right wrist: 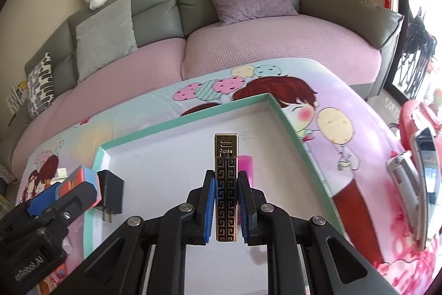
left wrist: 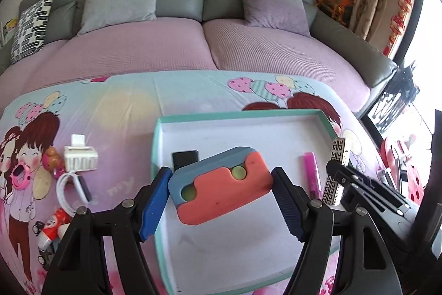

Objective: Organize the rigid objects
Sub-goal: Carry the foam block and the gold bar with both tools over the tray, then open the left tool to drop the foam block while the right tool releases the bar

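I find my left claw (left wrist: 221, 192) clamped on a chunky orange-and-blue foam block with two green discs set in its face (left wrist: 221, 184); both blue pads (left wrist: 154, 201) press its short ends, and the block hangs tilted over the shallow white tray with a teal rim (left wrist: 240, 115). Just beyond the left pad, a black rectangular charger plug (left wrist: 185, 158) lies on the tray floor. To the right of this claw, a glossy magenta tube (left wrist: 312, 173) lies in the tray.

My right claw (right wrist: 226, 203) is drawn narrow, gripping a slim black-and-gold rectangular case with a Greek-key pattern (right wrist: 226, 184). The case stands upright between the pads, its gold cap end pointing away from me, above the same tray. The magenta tube shows just behind the case, partly hidden.

Left of the left claw, outside the tray, on the cartoon-printed cloth covering the desk (left wrist: 124, 101), sit a white ribbed plastic item (left wrist: 80, 156), a coiled white cable (left wrist: 69, 190) and a small red-and-white toy (left wrist: 52, 226). A grey sofa with a lilac seat cover (left wrist: 193, 46) lies beyond the desk.
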